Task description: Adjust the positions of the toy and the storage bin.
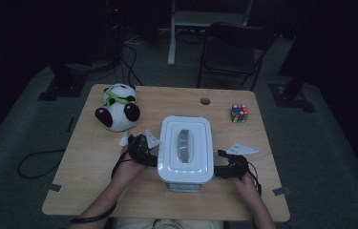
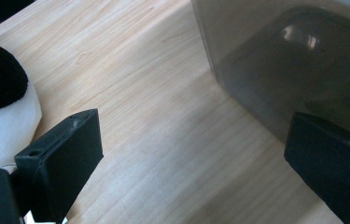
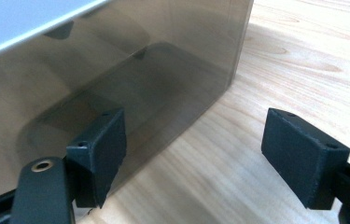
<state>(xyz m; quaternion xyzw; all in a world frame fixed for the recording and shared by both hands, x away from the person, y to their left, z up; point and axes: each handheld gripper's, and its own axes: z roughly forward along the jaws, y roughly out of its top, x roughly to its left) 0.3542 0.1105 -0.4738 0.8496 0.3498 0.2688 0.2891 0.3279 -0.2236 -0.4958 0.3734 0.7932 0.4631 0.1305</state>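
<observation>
A storage box point(image 1: 185, 149) with a white lid and a grey handle stands at the middle of the wooden table point(image 1: 90, 162); its smoky see-through wall point(image 3: 116, 79) rises close to my jaws. My left gripper point(image 1: 141, 144) is beside the box's left side. Its jaws point(image 2: 193, 135) are open over bare wood, with the box wall point(image 2: 284, 60) to their right. My right gripper point(image 1: 224, 161) is at the box's right side. It stands open point(image 3: 196, 126), its left jaw in front of the wall and nothing between the pads.
A panda plush point(image 1: 117, 107) lies at the back left of the table, and its white and black fur point(image 2: 0, 98) sits just left of my left jaw. A colour cube point(image 1: 239, 113) rests at the back right. A dark chair point(image 1: 234, 47) stands beyond the table.
</observation>
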